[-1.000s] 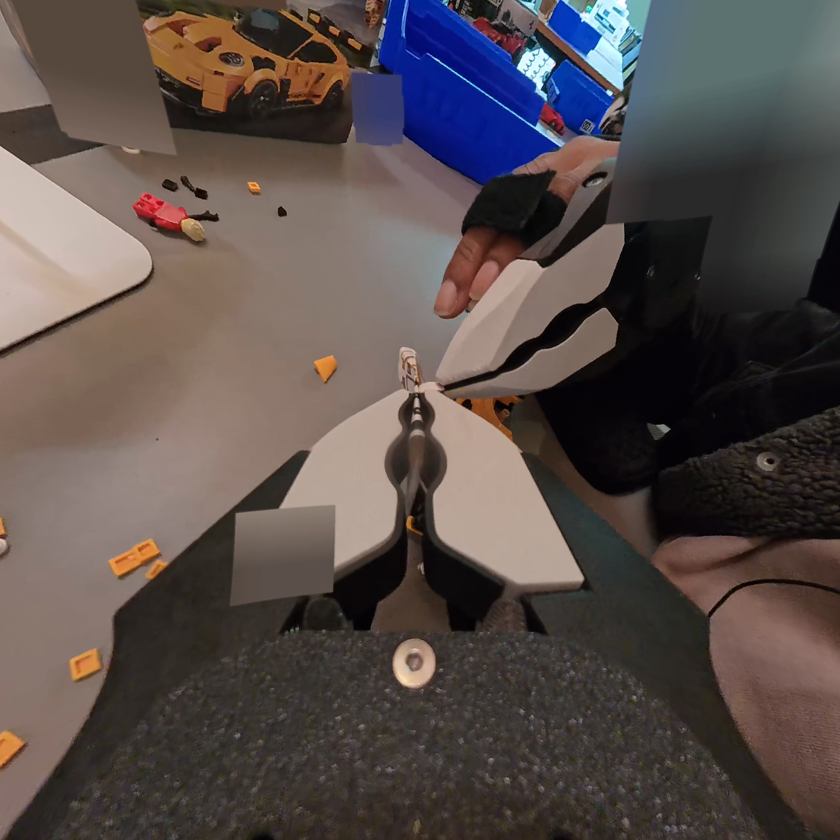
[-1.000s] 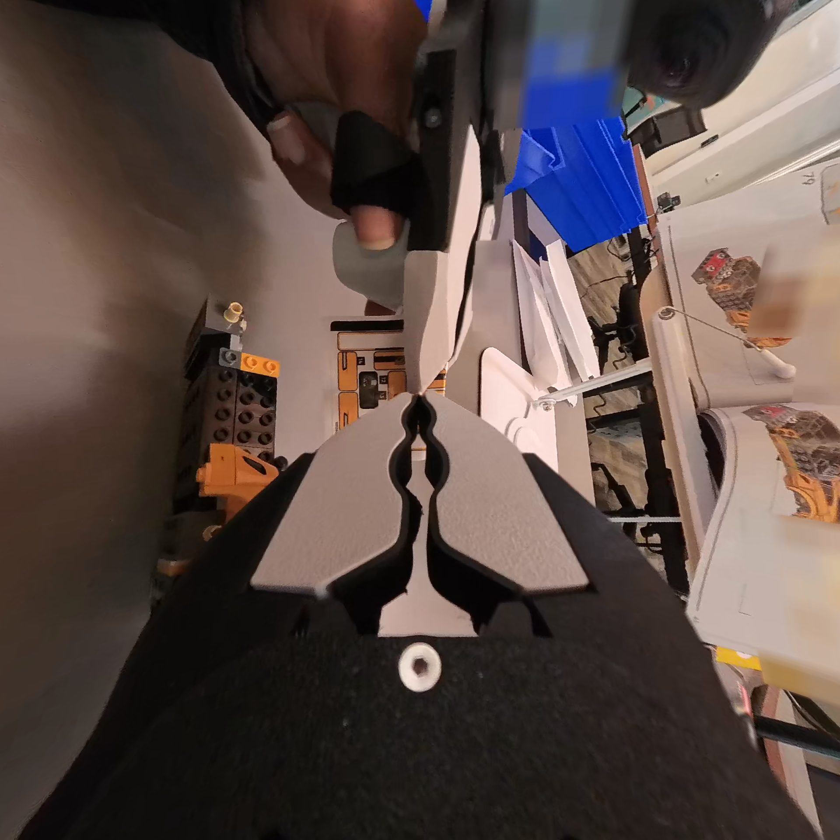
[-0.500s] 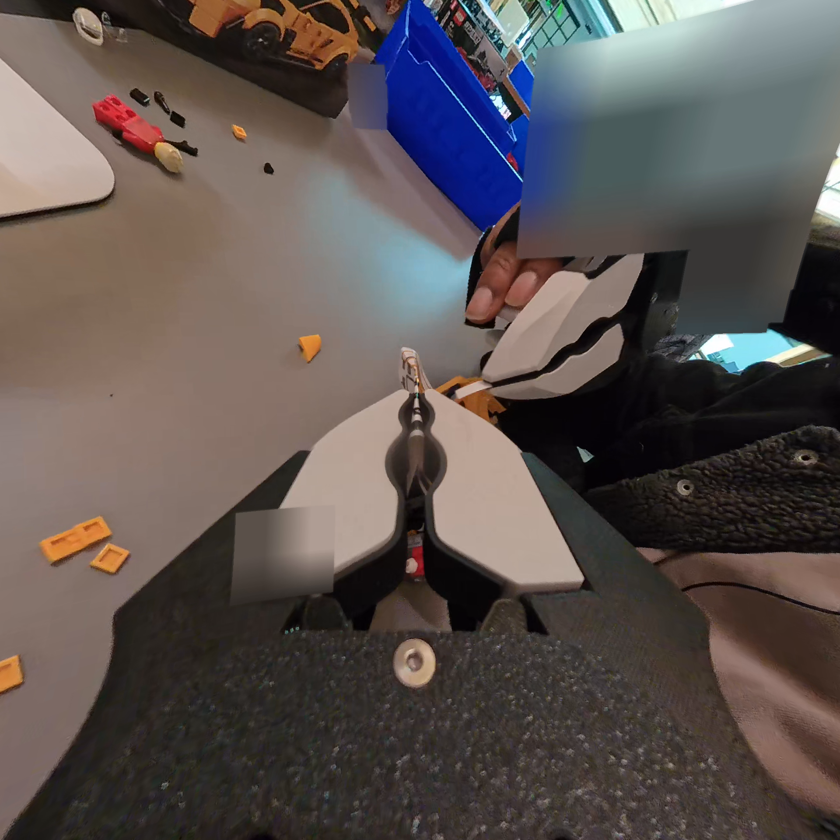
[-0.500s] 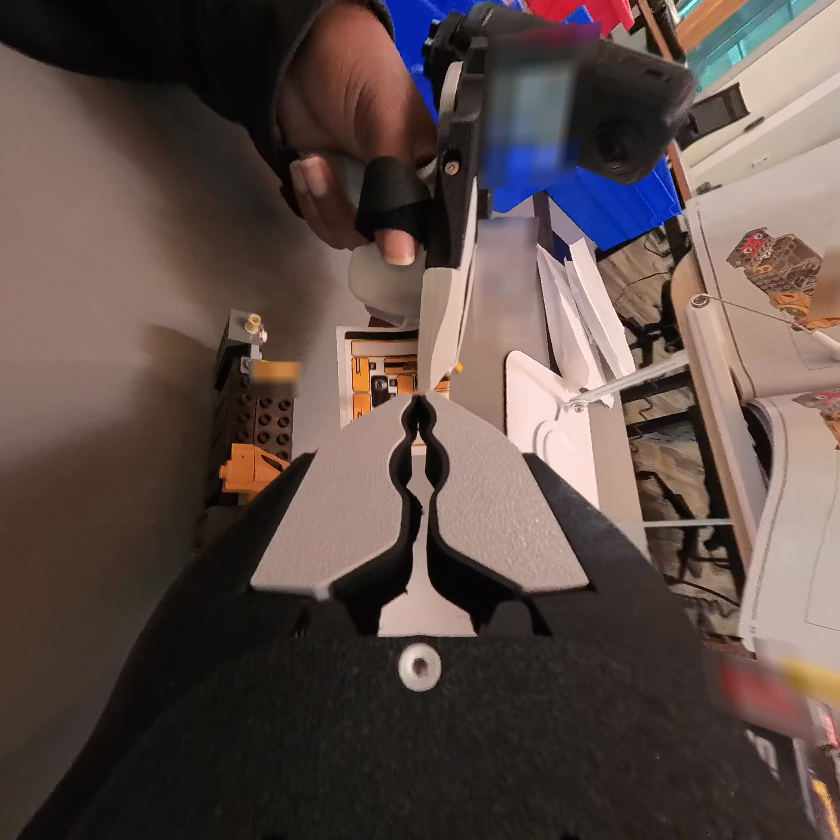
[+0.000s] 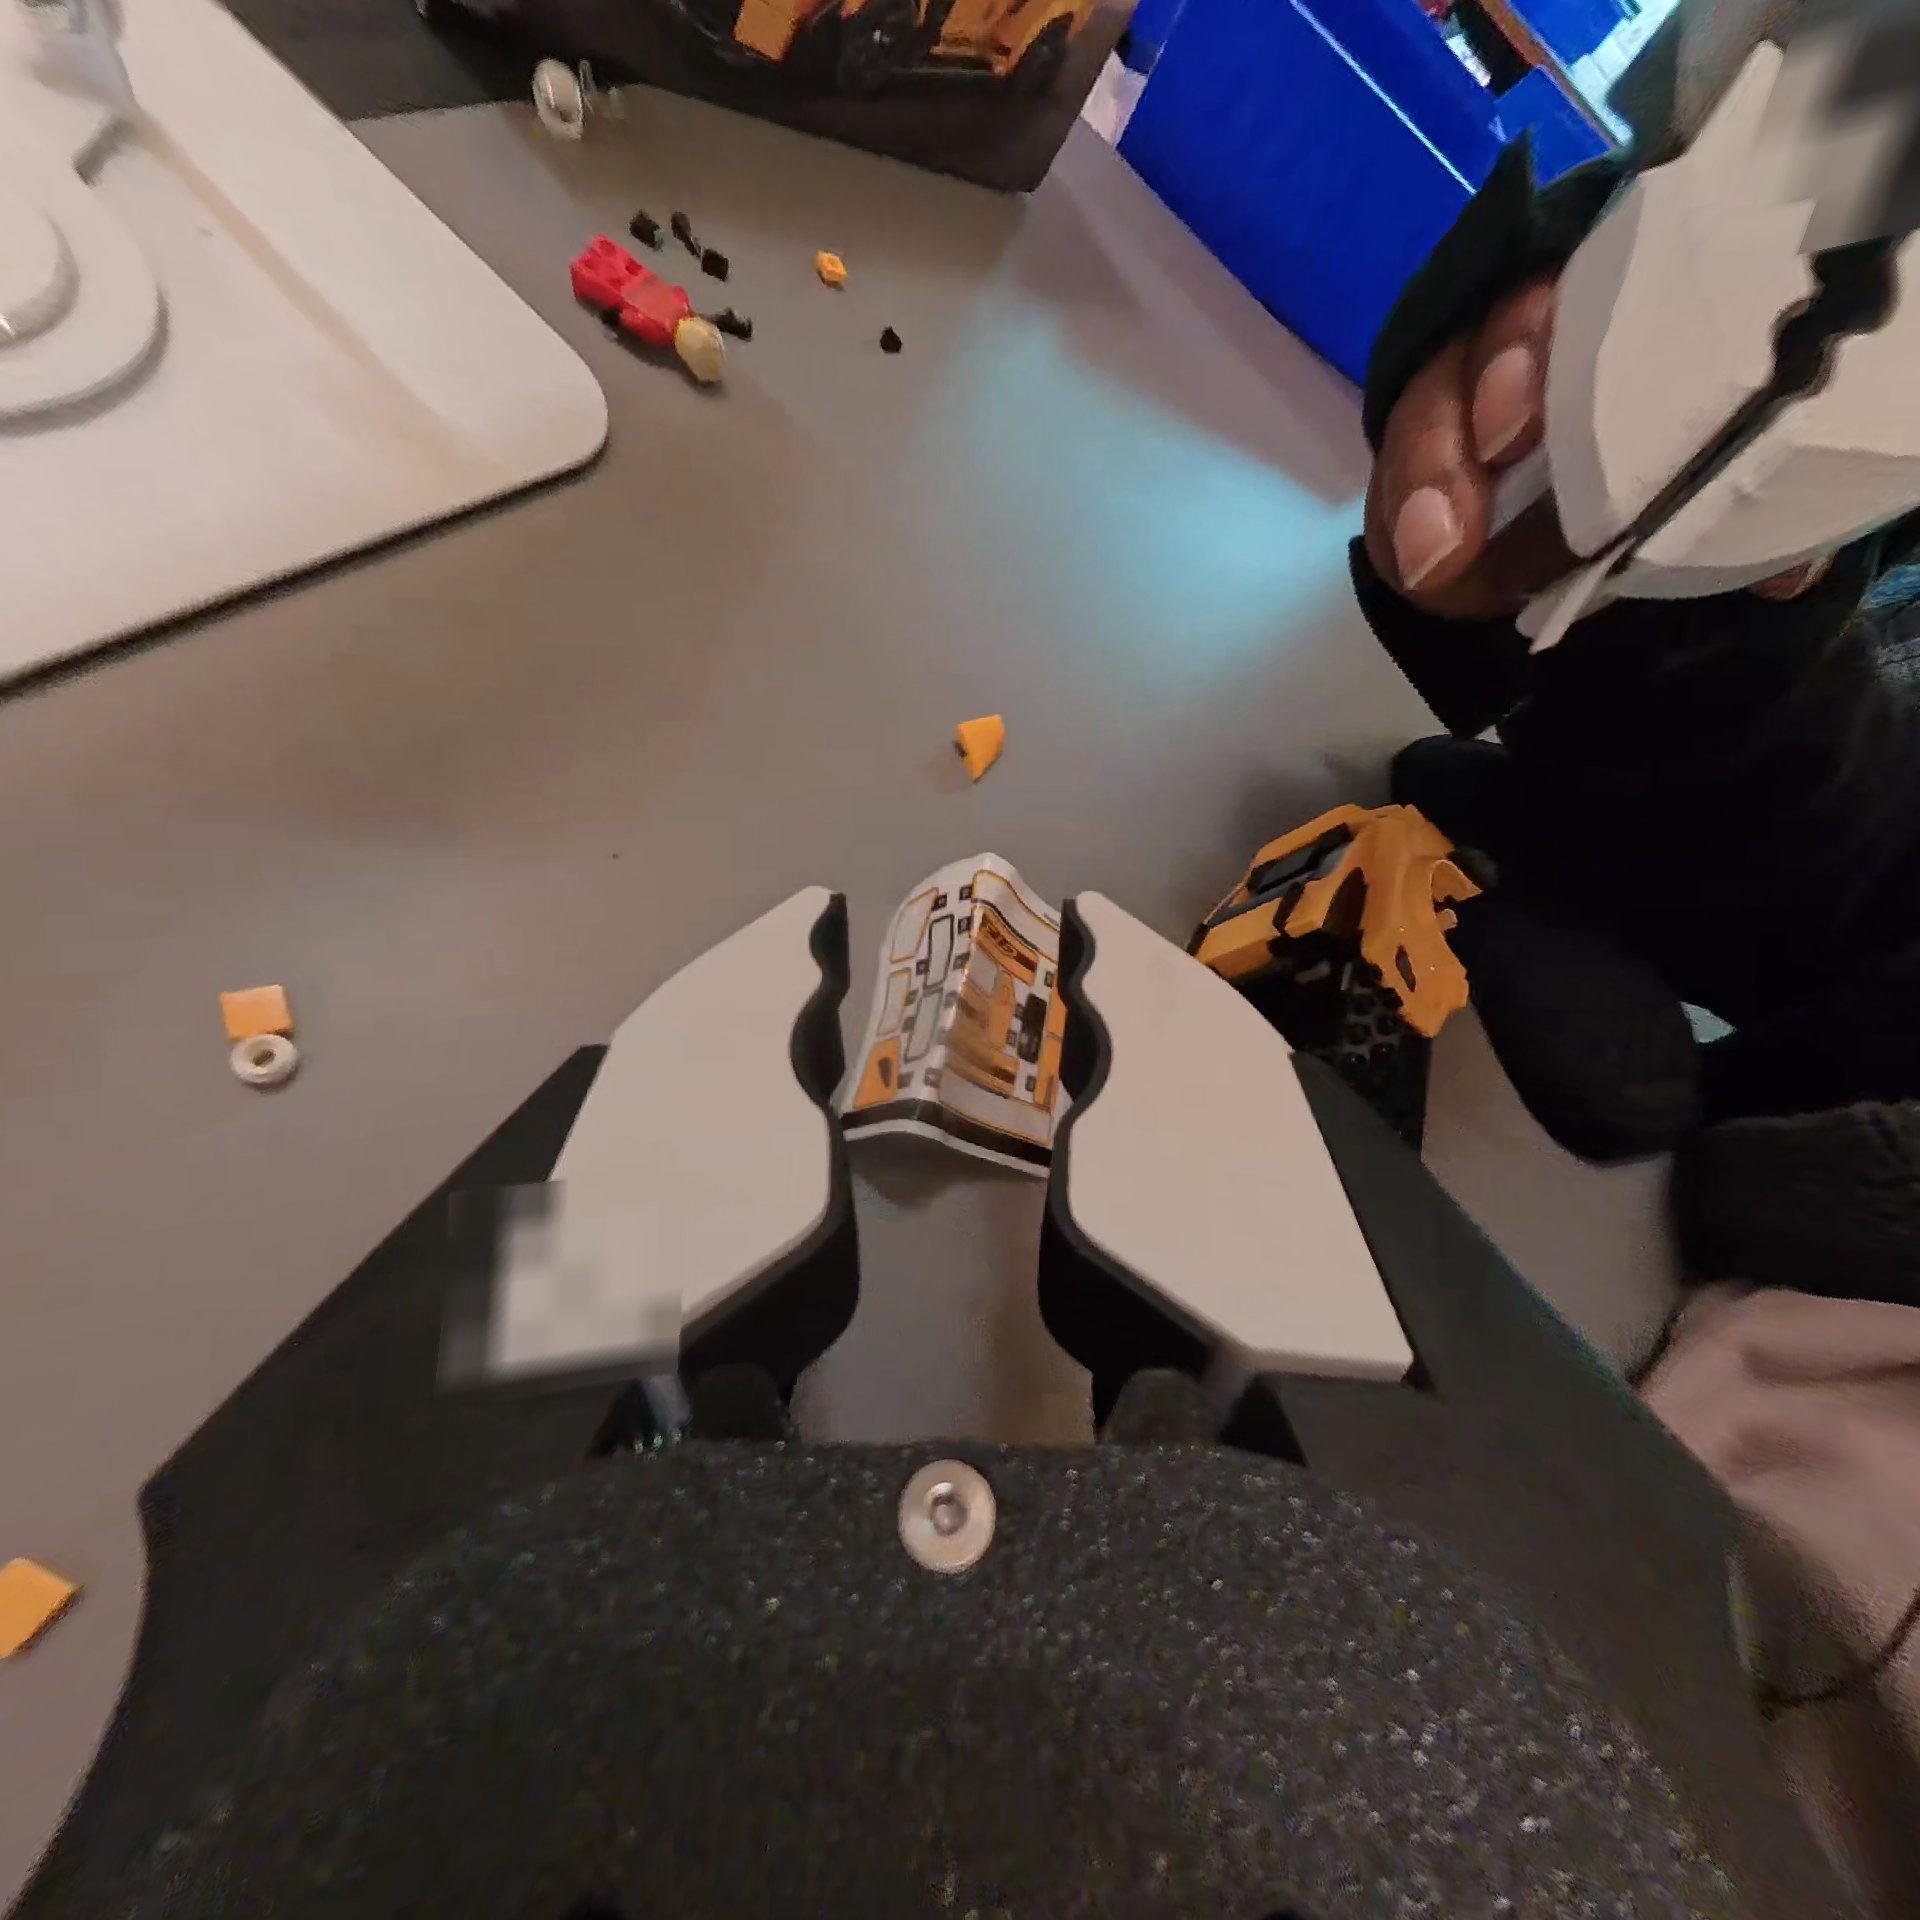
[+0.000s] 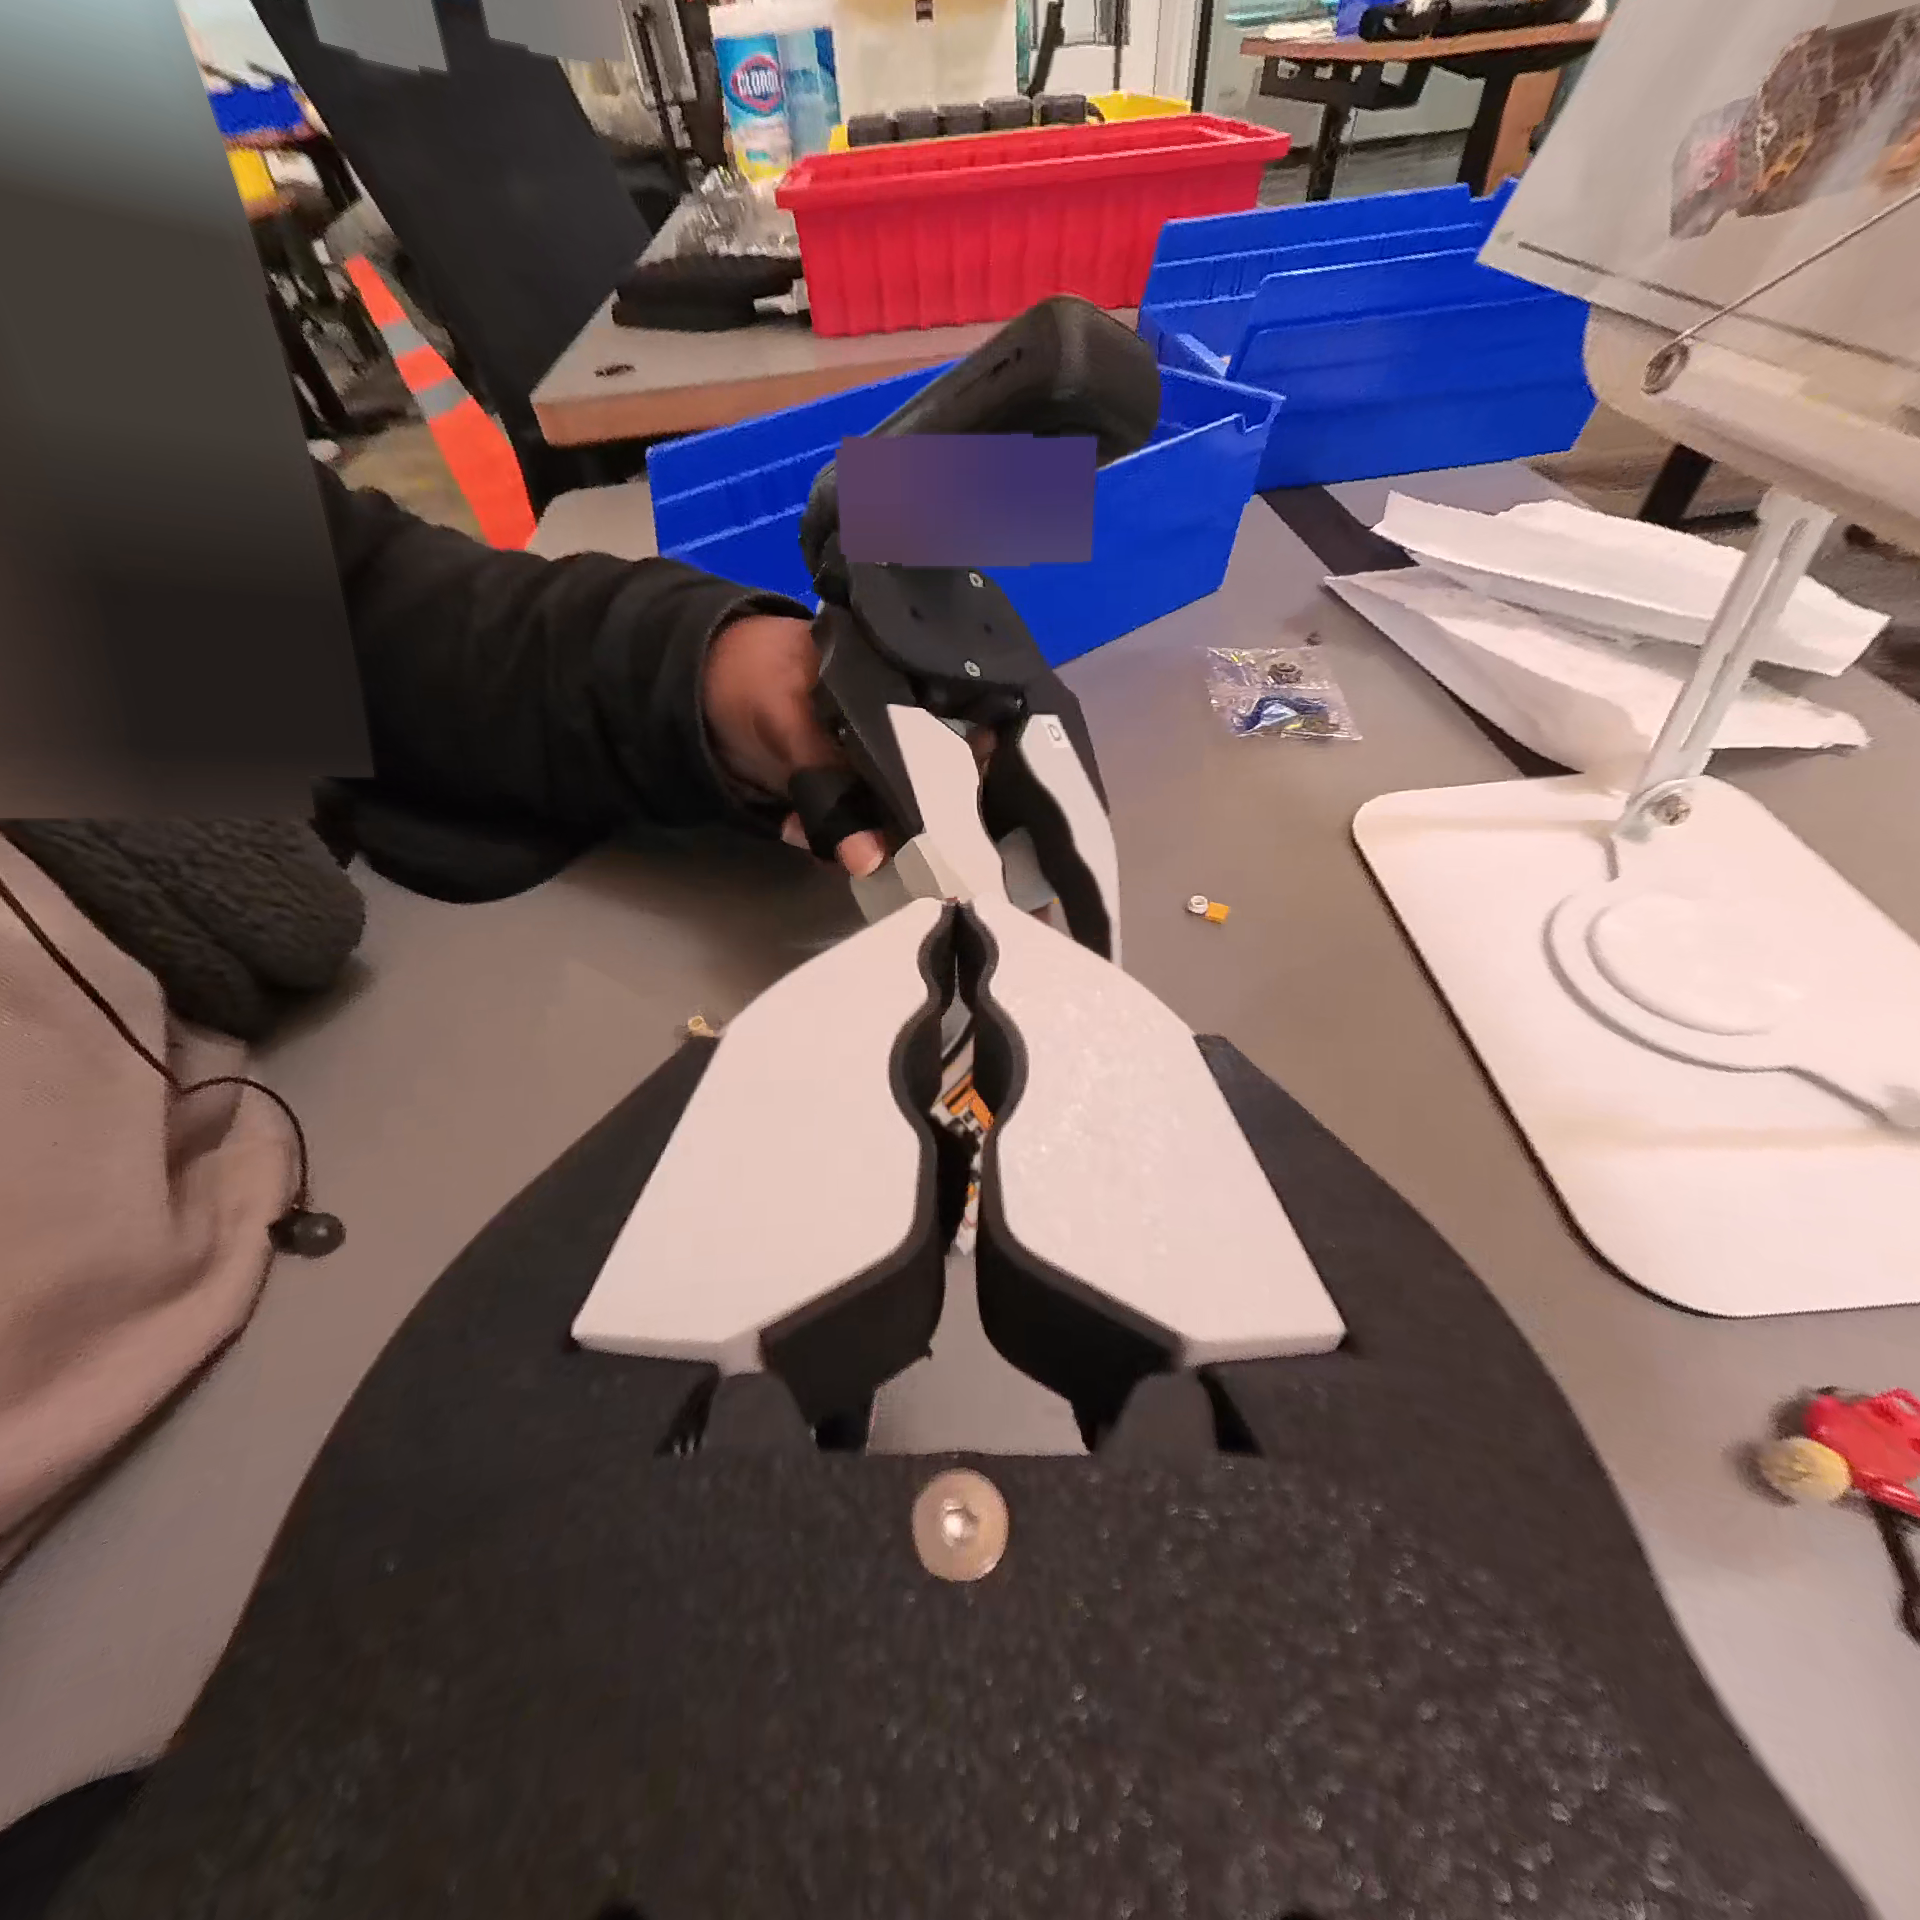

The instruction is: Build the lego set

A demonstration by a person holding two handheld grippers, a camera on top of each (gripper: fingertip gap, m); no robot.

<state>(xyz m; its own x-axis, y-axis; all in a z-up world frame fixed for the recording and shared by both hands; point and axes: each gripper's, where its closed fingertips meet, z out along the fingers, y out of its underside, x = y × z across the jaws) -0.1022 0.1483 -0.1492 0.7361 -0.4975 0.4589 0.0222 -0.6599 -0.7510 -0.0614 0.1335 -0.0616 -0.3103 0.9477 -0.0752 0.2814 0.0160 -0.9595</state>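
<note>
Sticker sheet (image 5: 961, 1013), white with orange and black shapes, lies curled on the grey counter (image 5: 623, 727) between the fingers of the left gripper (image 5: 951, 914), which stand apart without pressing it. Right gripper (image 6: 954, 912) has its fingers closed tip to tip; whether they pinch anything cannot be told. An orange-and-black brick model (image 5: 1351, 925) sits just right of the sheet, a small orange piece (image 5: 980, 744) beyond it.

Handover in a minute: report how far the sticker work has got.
Done: left tool stands open around the sticker sheet, not pinching it. In hand: right tool shut on a thin white strip. Left: part-built orange car and loose orange pieces on the table.
</note>
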